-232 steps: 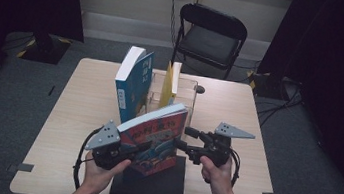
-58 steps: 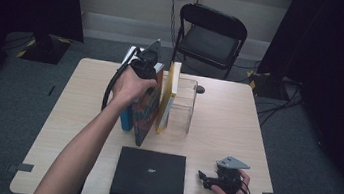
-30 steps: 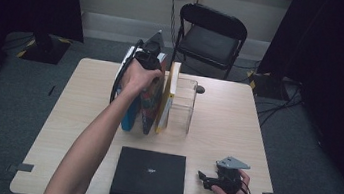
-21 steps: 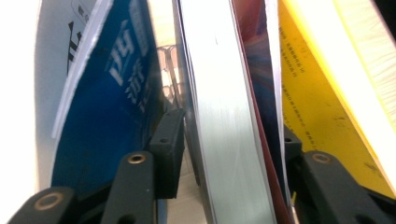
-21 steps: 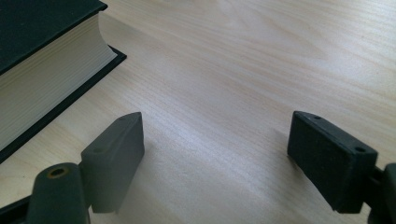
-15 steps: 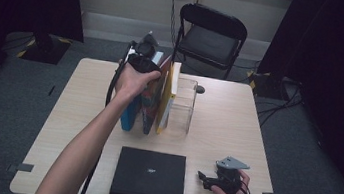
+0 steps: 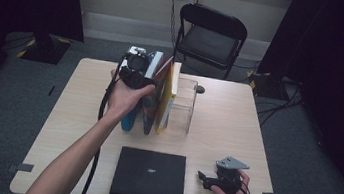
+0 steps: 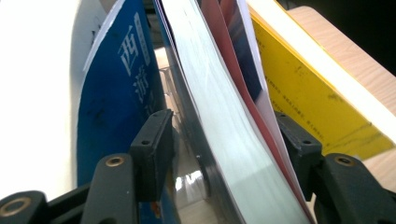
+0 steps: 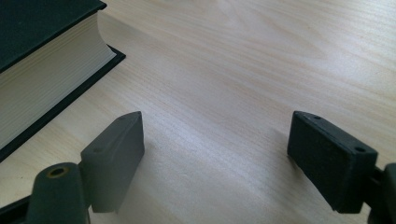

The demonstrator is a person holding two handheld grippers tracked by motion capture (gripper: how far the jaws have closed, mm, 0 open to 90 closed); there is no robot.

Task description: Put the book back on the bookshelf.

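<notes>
Hand (image 7: 127, 98) hides blue book (image 7: 129, 119) cover; title cropped.

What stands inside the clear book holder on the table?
In the clear holder stand a blue book, a red book and a yellow book. The hand hides their lower parts.

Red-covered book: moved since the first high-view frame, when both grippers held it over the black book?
Yes. The red-covered book now stands upright in the row beside the clear bookend, up-frame of the black book.
</notes>
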